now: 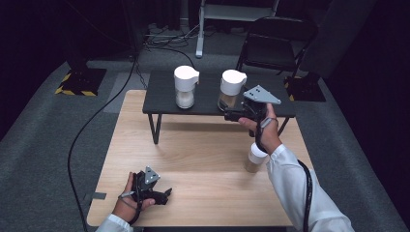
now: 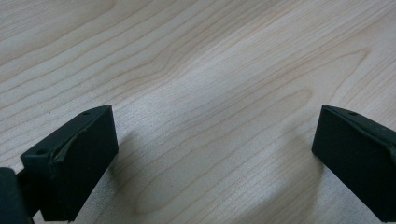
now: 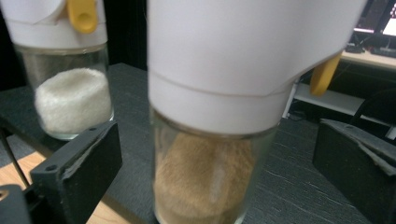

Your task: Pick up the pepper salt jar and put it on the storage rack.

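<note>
At the lower left of the high view, the left gripper (image 1: 164, 195) rests low over the wooden table (image 1: 203, 154), jaws spread wide with bare wood between them. Right of centre, a small jar (image 1: 255, 158) stands beside the person's sleeve. Farther up, the right gripper (image 1: 231, 114) brackets the brown-filled jar (image 1: 231, 90) on the dark shelf (image 1: 164, 96), jaws apart, not touching. The white-filled jar (image 1: 185, 87) stands to its left.

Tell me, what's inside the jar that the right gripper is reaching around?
The jar holds a light brown powder in its clear glass lower part. The white lid hides whatever sits higher. The right gripper stands open around it, on the dark shelf.
</note>
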`<state>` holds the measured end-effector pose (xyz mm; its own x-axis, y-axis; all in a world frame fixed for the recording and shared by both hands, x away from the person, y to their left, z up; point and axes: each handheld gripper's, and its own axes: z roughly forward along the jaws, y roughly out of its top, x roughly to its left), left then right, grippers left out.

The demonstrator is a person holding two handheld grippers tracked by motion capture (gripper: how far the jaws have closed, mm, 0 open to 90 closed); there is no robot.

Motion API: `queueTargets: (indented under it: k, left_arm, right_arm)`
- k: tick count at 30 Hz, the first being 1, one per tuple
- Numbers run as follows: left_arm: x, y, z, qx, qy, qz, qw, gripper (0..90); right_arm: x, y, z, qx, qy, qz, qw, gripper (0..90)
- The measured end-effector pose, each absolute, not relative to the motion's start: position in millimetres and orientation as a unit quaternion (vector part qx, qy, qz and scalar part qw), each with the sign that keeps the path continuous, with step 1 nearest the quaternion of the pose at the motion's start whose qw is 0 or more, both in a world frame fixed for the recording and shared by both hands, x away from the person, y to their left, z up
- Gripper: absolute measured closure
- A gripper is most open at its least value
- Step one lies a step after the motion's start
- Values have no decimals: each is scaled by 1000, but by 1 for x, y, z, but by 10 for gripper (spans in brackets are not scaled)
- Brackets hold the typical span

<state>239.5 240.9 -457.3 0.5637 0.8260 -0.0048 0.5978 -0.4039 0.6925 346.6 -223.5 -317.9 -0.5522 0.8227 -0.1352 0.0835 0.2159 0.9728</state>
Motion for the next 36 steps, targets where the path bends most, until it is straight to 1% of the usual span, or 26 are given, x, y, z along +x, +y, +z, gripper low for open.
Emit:
queueTargets:
  k: [19, 24, 36]
  left_arm:
    - [239, 241, -457, 820, 434, 172, 331, 2]
    - [239, 241, -457, 820, 434, 172, 331, 2]
    - [239, 241, -457, 820, 434, 172, 331, 2]
  right_arm:
    - [320, -237, -334, 275, 725, 514, 366, 12]
    - [314, -244, -338, 274, 727, 519, 357, 14]
    - [300, -263, -340, 259, 746, 496, 362, 15]
